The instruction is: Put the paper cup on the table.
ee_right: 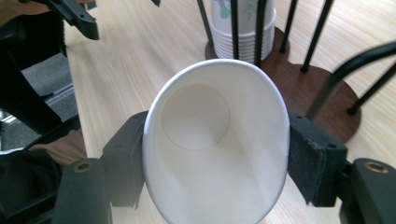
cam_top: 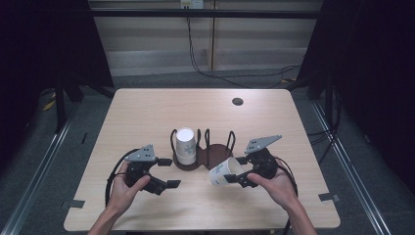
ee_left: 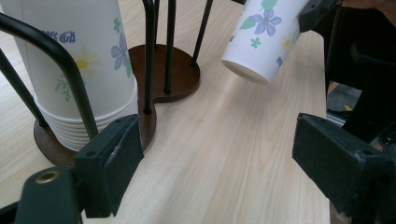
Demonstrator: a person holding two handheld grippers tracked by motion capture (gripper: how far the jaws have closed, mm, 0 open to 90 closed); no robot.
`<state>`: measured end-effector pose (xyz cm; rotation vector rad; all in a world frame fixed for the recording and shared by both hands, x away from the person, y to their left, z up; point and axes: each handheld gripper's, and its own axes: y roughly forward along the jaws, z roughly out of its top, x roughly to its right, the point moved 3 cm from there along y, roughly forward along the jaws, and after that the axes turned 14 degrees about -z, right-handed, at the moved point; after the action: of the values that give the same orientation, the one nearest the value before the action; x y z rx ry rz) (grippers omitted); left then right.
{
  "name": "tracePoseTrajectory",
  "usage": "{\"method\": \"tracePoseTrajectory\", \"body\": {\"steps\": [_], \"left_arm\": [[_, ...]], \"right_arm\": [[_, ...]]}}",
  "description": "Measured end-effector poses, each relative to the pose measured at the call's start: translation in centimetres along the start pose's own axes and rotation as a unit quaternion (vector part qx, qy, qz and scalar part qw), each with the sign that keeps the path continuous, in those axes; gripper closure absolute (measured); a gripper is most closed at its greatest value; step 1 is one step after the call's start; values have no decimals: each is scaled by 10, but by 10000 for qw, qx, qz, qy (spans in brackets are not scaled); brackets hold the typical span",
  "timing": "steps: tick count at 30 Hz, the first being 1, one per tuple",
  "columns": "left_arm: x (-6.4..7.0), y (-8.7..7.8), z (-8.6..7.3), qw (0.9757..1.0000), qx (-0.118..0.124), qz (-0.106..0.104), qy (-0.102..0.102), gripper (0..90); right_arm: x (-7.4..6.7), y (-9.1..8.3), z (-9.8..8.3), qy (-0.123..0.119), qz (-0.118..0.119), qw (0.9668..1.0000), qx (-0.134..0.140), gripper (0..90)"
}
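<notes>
A: What's the setting?

B: A pale wooden table (cam_top: 147, 112) in a dark-curtained bay, cables trailing behind. A brown rack (cam_top: 201, 155) of black wire loops sits mid-table, with a stack (cam_top: 186, 145) of upside-down cups in its left bay.

A: And the hands?

B: The right gripper (cam_top: 234, 179) lies level, pointing left, jaws squeezing a cup (cam_top: 225, 171) by its mouth so the rim goes oval. The cup hangs tilted just right of the rack. The left gripper (cam_top: 169, 173) rests near the stack, jaws wide, nothing between.

A: Anything unclear?

B: The cup's print is blurred; the stack's top is cut off in the gripper views.
</notes>
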<state>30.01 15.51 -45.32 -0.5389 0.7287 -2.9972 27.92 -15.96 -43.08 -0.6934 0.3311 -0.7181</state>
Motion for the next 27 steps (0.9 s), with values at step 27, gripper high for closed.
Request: {"method": "tracePoseTrajectory", "body": {"steps": [27], "left_arm": [[3,-22,-1,9988,296,372,90,162]], "right_arm": [[53,-13,-20,376,-1037,9894,-943,289]]}}
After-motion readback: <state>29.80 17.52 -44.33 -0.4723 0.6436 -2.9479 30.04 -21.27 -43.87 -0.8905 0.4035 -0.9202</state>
